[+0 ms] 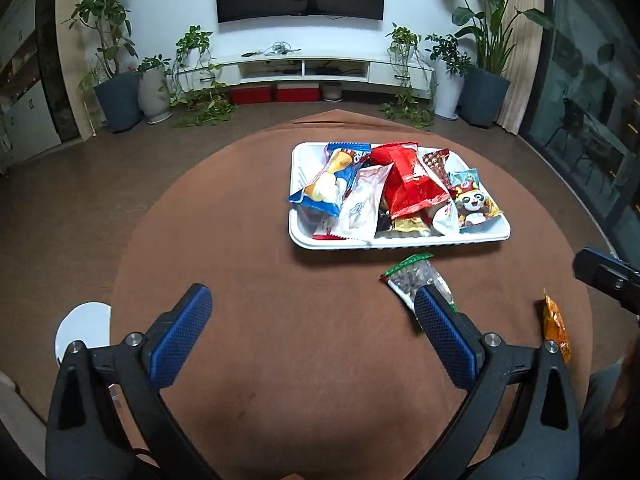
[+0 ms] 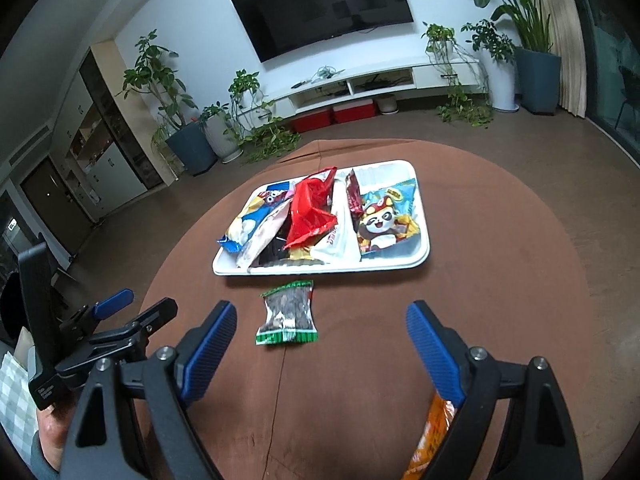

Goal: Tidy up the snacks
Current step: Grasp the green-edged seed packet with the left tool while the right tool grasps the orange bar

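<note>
**Left wrist view: both grippers wide over bare cloth, tray at the far side**

We hold the left gripper (image 1: 312, 308) with its blue pads spread wide and nothing between them; below it lies only bare brown tablecloth (image 1: 248, 240), which gives us open room on the near left. Its right finger hides the near corner of the green-edged seed packet (image 1: 416, 280), which lies flat just near of the white tray (image 1: 400, 243), apart from its rim. That tray sits on the far right half of the table, heaped with snack packets: a red bag (image 1: 408, 180) on top, a panda-print packet (image 1: 474, 200) at the right end. An orange packet (image 1: 556, 328) lies by the table's right near edge.

From the right wrist view, we see the right gripper (image 2: 320, 328) also standing wide and empty, the seed packet (image 2: 288, 314) lying ahead between its fingers' line, touching neither. The orange packet (image 2: 436, 436) shows under its right finger. Cloth right of the tray (image 2: 320, 270) lies bare to the table's edge.
</note>
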The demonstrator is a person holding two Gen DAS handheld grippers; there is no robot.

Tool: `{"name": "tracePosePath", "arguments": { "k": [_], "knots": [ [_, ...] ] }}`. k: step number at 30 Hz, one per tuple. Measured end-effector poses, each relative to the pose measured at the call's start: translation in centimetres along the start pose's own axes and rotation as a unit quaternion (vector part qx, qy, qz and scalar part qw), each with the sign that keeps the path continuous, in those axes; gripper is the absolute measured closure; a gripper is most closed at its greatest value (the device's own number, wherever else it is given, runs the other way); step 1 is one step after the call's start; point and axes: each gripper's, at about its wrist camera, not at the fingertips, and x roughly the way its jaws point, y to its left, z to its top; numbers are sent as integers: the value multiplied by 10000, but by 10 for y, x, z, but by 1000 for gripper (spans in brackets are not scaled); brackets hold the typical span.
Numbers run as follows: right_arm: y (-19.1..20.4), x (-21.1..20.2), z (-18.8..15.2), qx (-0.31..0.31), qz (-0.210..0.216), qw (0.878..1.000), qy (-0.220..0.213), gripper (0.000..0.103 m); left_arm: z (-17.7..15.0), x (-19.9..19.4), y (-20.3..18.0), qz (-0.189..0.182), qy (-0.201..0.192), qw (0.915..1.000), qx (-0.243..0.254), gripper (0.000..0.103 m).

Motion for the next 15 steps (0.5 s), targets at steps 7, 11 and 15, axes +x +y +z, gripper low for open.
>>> {"name": "tracePosePath", "arguments": {
  "k": [7,11,15],
  "knots": [
    [-6,-13,-10,30,-172,9998,-47,14,-5,-10,-4,41,-31,10000,8,0],
    [-11,-17,-13,5,-300,9995,-34,14,-7,-10,-8,48,-10,10000,17,0],
    [-16,-18,-16,-20,-440,9990,0,14,-8,-9,-14,51,26,9999,84,0]
  ]
}}
